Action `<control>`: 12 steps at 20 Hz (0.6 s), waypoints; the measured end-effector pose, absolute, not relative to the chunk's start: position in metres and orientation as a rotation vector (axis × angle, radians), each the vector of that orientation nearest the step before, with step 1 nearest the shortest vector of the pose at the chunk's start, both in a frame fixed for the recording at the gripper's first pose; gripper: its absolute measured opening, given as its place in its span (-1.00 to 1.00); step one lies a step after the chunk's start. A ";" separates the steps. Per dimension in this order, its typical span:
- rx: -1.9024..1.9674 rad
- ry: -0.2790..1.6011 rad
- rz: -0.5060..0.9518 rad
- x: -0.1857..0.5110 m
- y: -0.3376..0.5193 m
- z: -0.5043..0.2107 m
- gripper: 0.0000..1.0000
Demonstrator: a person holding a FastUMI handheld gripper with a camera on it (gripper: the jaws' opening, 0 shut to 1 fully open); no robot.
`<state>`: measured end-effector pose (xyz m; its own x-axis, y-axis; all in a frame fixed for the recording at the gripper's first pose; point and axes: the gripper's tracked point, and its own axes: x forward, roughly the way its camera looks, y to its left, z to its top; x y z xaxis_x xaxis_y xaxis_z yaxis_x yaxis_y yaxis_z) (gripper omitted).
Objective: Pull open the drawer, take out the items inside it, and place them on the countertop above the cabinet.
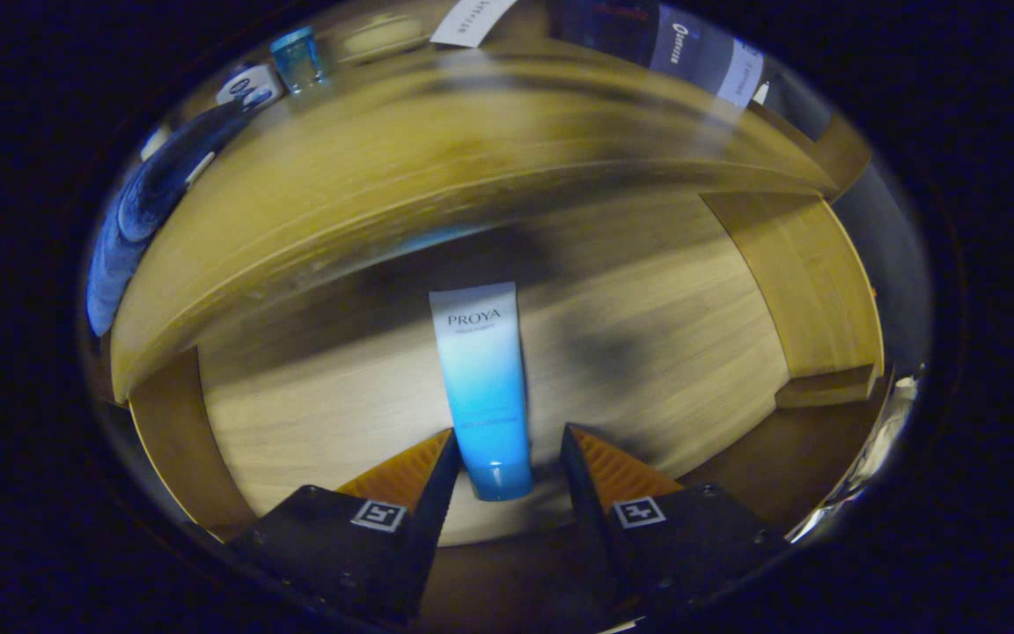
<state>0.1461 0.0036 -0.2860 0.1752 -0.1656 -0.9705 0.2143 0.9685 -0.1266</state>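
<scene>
The wooden drawer [806, 282] stands pulled open below the countertop [437, 150]. On its pale floor lies a white-to-blue tube [483, 387], cap end toward me. My gripper [510, 433] hangs over the drawer with its fingers open, one on each side of the tube's cap end. The fingers do not press on the tube; a small gap shows on both sides.
On the countertop beyond the drawer stand a small blue glass [298, 58], a white box [247, 86] and a dark blue bottle [164, 180] lying on its side. More boxes [701, 53] sit at the back right. The drawer's side walls flank the tube.
</scene>
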 end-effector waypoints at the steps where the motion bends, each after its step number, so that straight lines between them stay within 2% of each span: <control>1: 0.042 1.357 -0.271 0.147 0.003 -0.283 0.41; 2: 0.038 1.341 -0.281 0.151 0.003 -0.275 0.38; 5: 0.028 1.317 -0.257 0.151 0.005 -0.283 -0.28; 12: -0.120 1.285 -0.294 0.151 -0.007 -0.240 -0.29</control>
